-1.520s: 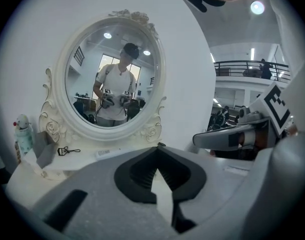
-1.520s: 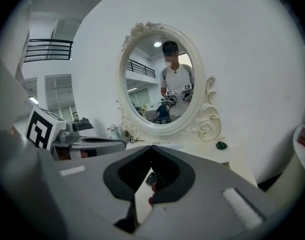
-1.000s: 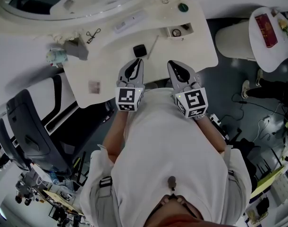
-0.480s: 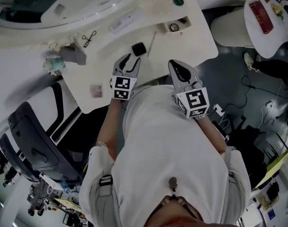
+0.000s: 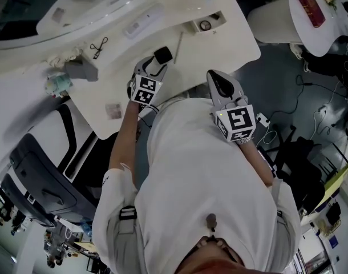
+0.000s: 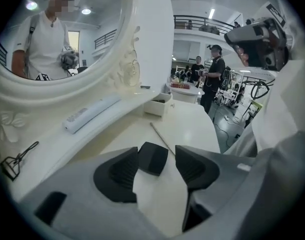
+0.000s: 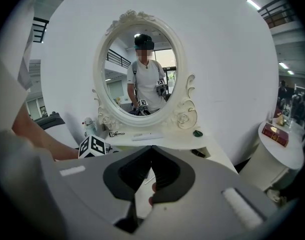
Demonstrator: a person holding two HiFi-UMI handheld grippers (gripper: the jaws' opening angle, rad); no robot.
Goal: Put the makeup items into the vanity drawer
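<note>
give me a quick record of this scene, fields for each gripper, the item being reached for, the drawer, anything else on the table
left gripper: jaws apart, just been opening, low over the table
compact: black, flat on the table, between the left jaw tips, not pinched
right gripper: jaws together, nothing between them, near the table's front edge
drawer: small, open, round item inside
stick: thin, lying between compact and drawer
task state: compact not yet in the drawer

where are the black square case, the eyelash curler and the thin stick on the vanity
black square case point(image 6: 152, 158), left gripper view, middle of its top face
eyelash curler point(image 5: 98, 48), head view, middle of its frame
thin stick point(image 6: 162, 138), left gripper view, halfway along its shaft
</note>
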